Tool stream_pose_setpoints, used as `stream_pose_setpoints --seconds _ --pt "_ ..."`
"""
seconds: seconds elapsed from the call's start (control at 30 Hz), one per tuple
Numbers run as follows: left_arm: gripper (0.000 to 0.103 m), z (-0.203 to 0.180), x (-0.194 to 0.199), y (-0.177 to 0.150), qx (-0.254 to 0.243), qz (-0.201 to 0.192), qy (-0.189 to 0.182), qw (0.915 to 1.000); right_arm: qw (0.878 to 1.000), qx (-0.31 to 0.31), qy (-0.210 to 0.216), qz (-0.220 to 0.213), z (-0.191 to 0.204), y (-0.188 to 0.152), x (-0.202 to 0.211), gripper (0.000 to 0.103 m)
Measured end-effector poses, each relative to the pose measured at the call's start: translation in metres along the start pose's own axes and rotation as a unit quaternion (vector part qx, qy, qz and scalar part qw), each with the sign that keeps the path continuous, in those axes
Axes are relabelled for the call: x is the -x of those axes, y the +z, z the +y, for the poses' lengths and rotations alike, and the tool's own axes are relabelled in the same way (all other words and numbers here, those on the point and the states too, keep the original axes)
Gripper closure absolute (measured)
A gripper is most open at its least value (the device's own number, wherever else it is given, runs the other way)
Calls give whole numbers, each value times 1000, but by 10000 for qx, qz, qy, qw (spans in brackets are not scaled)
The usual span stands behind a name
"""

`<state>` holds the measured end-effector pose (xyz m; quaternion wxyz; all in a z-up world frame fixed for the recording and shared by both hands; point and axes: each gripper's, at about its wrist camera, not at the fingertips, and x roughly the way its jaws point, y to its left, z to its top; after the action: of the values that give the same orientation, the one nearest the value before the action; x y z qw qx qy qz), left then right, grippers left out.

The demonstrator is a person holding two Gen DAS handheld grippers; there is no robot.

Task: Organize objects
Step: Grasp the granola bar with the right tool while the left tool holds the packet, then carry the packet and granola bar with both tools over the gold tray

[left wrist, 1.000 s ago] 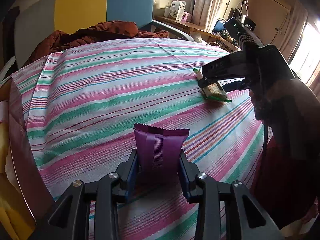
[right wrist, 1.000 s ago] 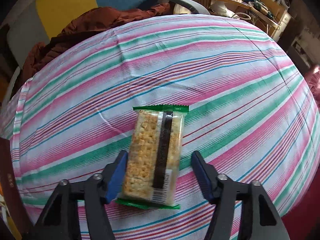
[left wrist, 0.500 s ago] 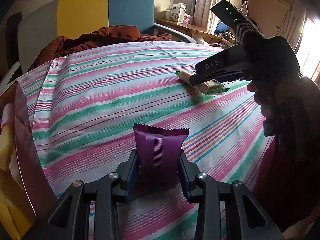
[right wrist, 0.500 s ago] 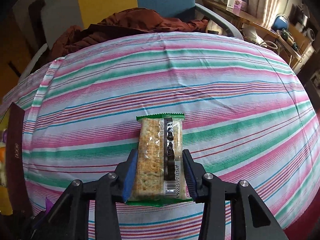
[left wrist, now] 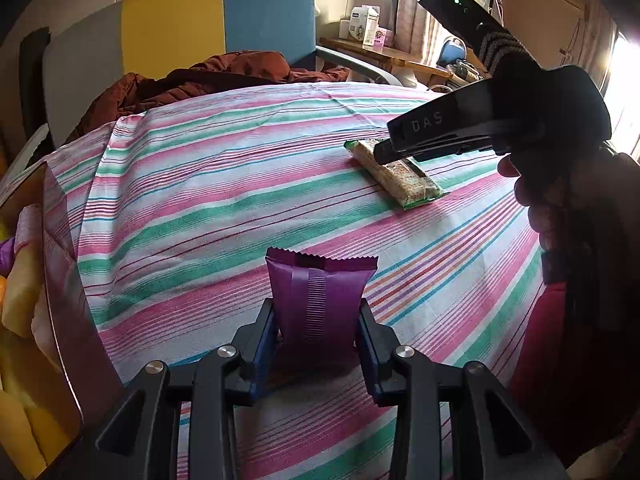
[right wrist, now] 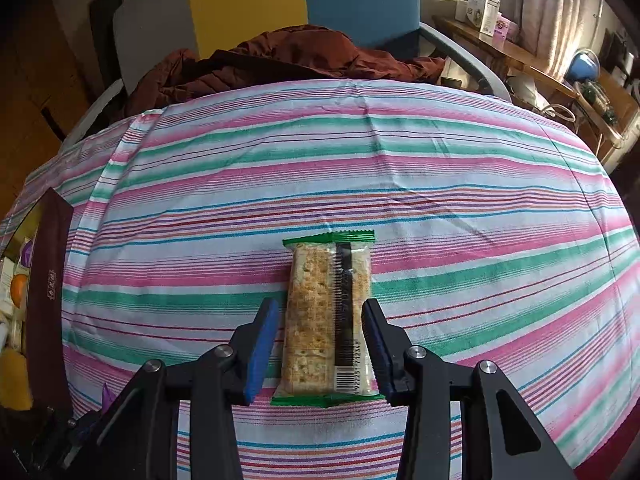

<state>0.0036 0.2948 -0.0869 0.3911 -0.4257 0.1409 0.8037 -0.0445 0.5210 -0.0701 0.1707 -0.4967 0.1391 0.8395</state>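
The left tool (left wrist: 318,332) is clamped on a purple snack packet (left wrist: 318,292), its two blue-padded fingers (left wrist: 264,344) pressing the packet's sides. The packet stands upright between them, its crimped top edge pointing away from the camera, above the striped cloth (left wrist: 208,184) that covers the worktop.

The right tool (right wrist: 320,344) is parted a little wider than the cracker packet (right wrist: 330,320) that lies between its fingers. The left pad (right wrist: 262,348) stands apart from the packet with a strip of cloth showing in the gap; the right pad (right wrist: 376,344) sits right at the packet's edge, and whether it touches cannot be told. The packet, clear with green crimped ends and a barcode near the camera, lies flat on the striped cloth (right wrist: 440,184), lengthwise along the fingers. In the left wrist view the same cracker packet (left wrist: 400,178) lies on the cloth toward the right, with the right tool (left wrist: 384,156) over its far end and a hand (left wrist: 560,208) holding that tool's grip.

At the left edge of the worktop stands a dark brown box (right wrist: 46,308), open at the top. Yellow and pale wrapped items (left wrist: 24,300) lie inside it, with something purple among them; their kind is too blurred to tell.

Beyond the worktop a brown jacket (right wrist: 280,60) lies heaped on a chair (right wrist: 248,0) with grey, yellow and blue panels.
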Motion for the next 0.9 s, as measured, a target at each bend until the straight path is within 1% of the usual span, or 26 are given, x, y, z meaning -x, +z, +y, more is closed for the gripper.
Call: stream_pose_setpoints --seconds 0.03,0.07,0.13,0.17,0.2,0.23,0.27,0.3,0.37,0.5,0.53,0.57,0.6,0.63,0.67,0.7,0.9 --pt "66 0 0 0 10 -2 7 10000 10000 -65 10 -17 -3 0 1 68" --pt "66 1 1 -1 11 4 4 10000 9999 -123 -5 -31 -6 0 2 71" --pt "66 0 2 -1 10 12 9 10000 9996 -280 -72 -25 -12 1 2 70" --pt "66 1 1 -2 10 29 -1 10000 9991 -426 -38 -12 -17 2 3 67" --pt "66 0 1 -3 16 29 -6 10000 9983 -575 89 22 -21 2 2 48" --pt "66 1 1 -3 29 27 -9 10000 9974 -703 171 34 -23 2 2 26" --pt "66 1 1 -3 27 32 -13 10000 9972 -729 161 11 -23 2 3 20" --pt "66 1 1 -3 11 34 -12 10000 9976 -677 126 -17 -21 3 3 18" --pt "66 2 1 -4 18 33 -26 10000 9984 -559 77 10 -16 3 1 18" --pt "65 5 1 -5 21 24 -52 10000 9994 -117 -270 161 0 2 -12 18" --pt "65 6 1 -5 17 21 -53 10000 9992 31 -347 192 4 1 -14 22" --pt "65 6 1 -6 18 17 -56 10000 9985 200 -446 234 8 -1 -17 32" --pt "65 7 1 -6 24 12 -59 10000 9980 309 -465 311 12 -3 -19 64" --pt "65 7 2 -6 26 6 -60 10000 9976 374 -510 275 14 -4 -18 64" --pt "65 7 2 -7 28 -5 -64 10000 9980 384 -442 247 14 -4 -16 64" --pt "65 7 3 -7 36 -14 -71 10000 9985 347 -362 235 13 -4 -14 65" --pt "66 7 7 -10 66 -22 -139 9999 9994 143 -306 95 5 -3 -4 65"
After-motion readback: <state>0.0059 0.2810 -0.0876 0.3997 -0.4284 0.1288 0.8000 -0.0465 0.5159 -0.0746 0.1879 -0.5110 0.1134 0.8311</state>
